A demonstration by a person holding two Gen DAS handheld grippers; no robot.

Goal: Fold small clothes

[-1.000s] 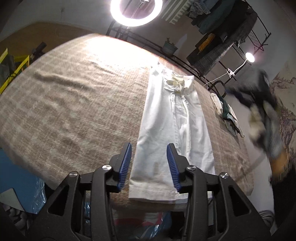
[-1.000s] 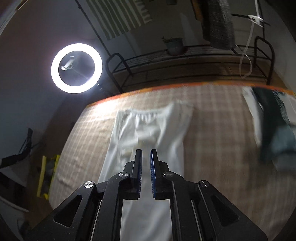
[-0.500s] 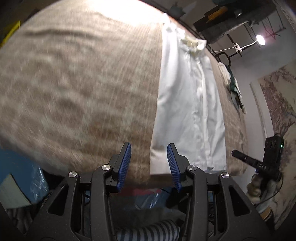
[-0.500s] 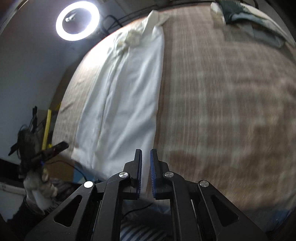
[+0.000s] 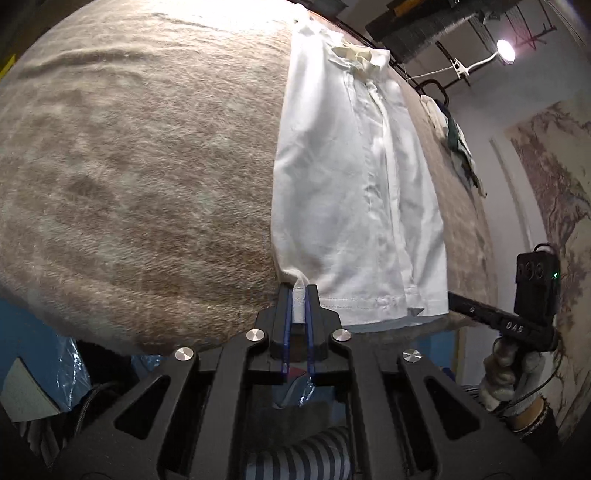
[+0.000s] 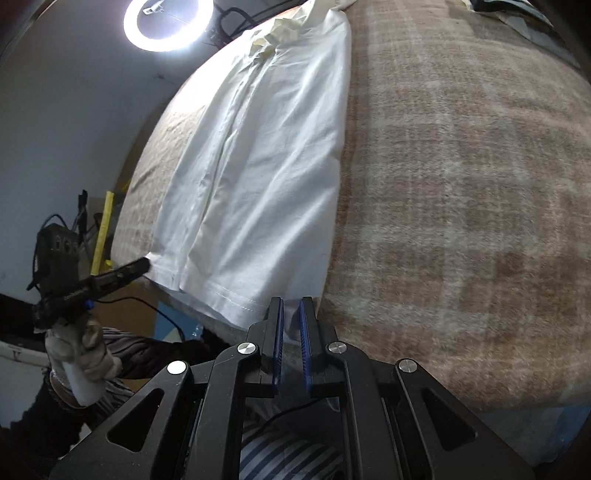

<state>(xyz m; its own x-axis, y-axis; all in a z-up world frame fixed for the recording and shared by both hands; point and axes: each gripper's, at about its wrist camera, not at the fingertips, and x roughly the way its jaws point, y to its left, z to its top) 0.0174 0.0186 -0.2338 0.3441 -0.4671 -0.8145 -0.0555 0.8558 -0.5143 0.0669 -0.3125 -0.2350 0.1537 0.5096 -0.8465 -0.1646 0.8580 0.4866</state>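
Observation:
A white shirt (image 5: 354, 177) lies flat and lengthwise on the brown checked blanket (image 5: 129, 166), collar at the far end, folded into a long strip. My left gripper (image 5: 298, 295) is shut on the shirt's near left hem corner, which bunches up between the blue pads. In the right wrist view the shirt (image 6: 258, 147) fills the left half. My right gripper (image 6: 291, 306) is shut and empty at the blanket's near edge, just right of the shirt's near right hem corner. Each gripper shows in the other's view: the right (image 5: 458, 300) and the left (image 6: 142, 263), both at the hem.
A small pile of clothes (image 5: 454, 144) lies at the blanket's far right. A bright ring light (image 6: 168, 22) stands beyond the collar end. A clothes rack (image 5: 443, 22) and lamp (image 5: 506, 50) stand behind. Blue bags (image 5: 48, 354) lie below the near edge.
My left gripper has closed on the shirt's near left hem corner. My right gripper has come down to the near right hem corner, still shut.

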